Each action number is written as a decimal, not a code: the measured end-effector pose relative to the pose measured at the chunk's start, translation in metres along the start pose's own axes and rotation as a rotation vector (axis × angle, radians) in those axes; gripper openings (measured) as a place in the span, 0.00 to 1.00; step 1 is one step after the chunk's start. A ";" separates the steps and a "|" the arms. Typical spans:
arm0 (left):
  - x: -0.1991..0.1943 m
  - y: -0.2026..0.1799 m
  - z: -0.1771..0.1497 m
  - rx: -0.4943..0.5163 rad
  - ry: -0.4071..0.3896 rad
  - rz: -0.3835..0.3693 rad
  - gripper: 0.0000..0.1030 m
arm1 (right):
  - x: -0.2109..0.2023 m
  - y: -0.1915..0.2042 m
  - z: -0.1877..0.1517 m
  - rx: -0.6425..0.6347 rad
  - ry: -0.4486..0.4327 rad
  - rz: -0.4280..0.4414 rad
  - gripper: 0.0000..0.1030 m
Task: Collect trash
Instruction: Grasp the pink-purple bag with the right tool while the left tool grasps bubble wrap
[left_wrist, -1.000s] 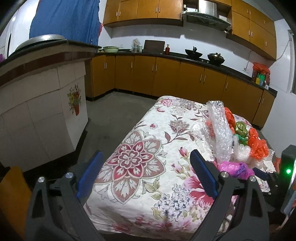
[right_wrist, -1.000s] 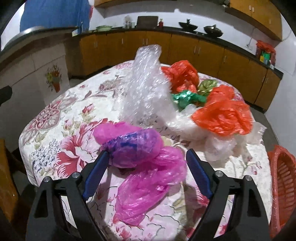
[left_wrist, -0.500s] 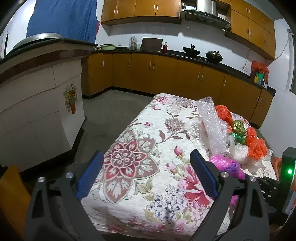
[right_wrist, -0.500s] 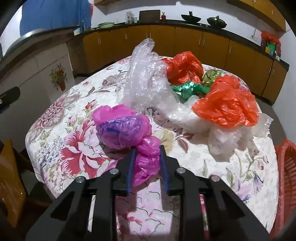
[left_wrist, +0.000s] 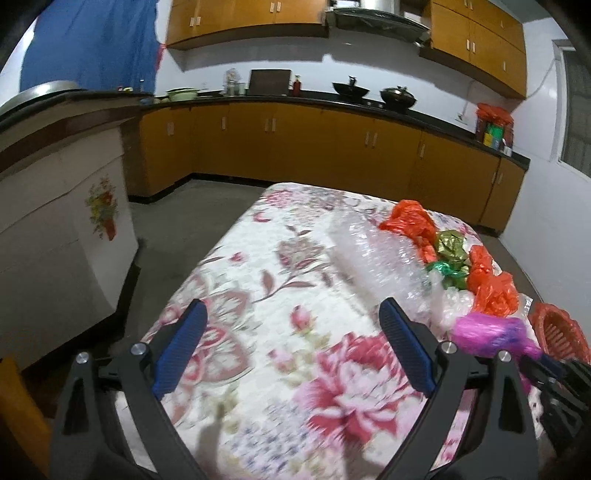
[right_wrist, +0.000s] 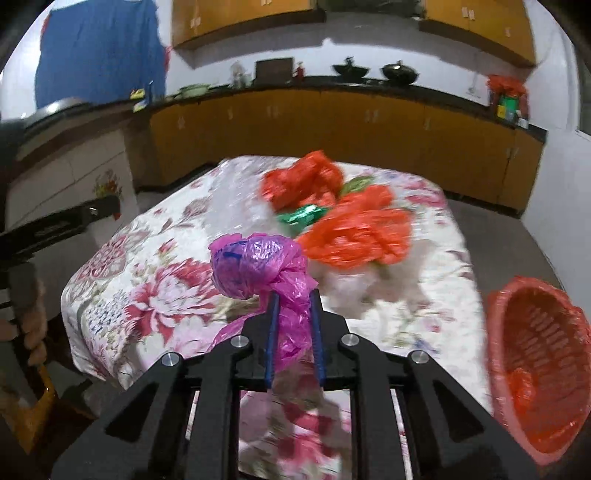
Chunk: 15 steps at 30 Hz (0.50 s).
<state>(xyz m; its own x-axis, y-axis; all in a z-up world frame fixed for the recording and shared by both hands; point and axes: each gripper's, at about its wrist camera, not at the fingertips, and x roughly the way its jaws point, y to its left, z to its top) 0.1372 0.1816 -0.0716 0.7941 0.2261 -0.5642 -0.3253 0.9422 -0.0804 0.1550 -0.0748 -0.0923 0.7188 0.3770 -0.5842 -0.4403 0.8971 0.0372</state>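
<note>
My right gripper (right_wrist: 293, 295) is lifted above the floral-cloth table (right_wrist: 155, 295). Its jaws are closing and the blue pads pinch the tail of a crumpled pink plastic bag (right_wrist: 258, 269), which hangs clear of the cloth. That pink bag (left_wrist: 487, 332) also shows in the left wrist view, at the right. Beyond it lie two orange bags (right_wrist: 354, 236), a green foil wrapper (right_wrist: 303, 218) and bubble wrap (left_wrist: 369, 251). My left gripper (left_wrist: 291, 310) is open over the near left part of the table, with nothing between its fingers.
A red plastic basket (right_wrist: 543, 369) stands off the table's right edge, below table height. A tiled counter (left_wrist: 55, 221) is to the left across a strip of floor. Orange kitchen cabinets (left_wrist: 332, 147) run along the far wall. A hand (right_wrist: 33, 332) holds the left gripper's handle.
The right gripper closed on the pink bag and raised it off the cloth, swinging toward the red basket. The left gripper stayed open and shifted sideways along the table.
</note>
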 end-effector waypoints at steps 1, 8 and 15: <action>0.007 -0.006 0.004 0.004 0.009 -0.012 0.90 | -0.004 -0.005 0.000 0.011 -0.008 -0.008 0.16; 0.065 -0.050 0.023 0.019 0.100 -0.068 0.77 | -0.038 -0.064 0.006 0.118 -0.082 -0.121 0.16; 0.115 -0.074 0.028 0.010 0.186 -0.073 0.76 | -0.049 -0.113 -0.004 0.188 -0.083 -0.230 0.16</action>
<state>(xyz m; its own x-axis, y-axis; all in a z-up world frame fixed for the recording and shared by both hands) 0.2669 0.1444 -0.1070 0.7065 0.1080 -0.6994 -0.2645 0.9570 -0.1193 0.1680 -0.1955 -0.0713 0.8332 0.1694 -0.5264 -0.1590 0.9851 0.0653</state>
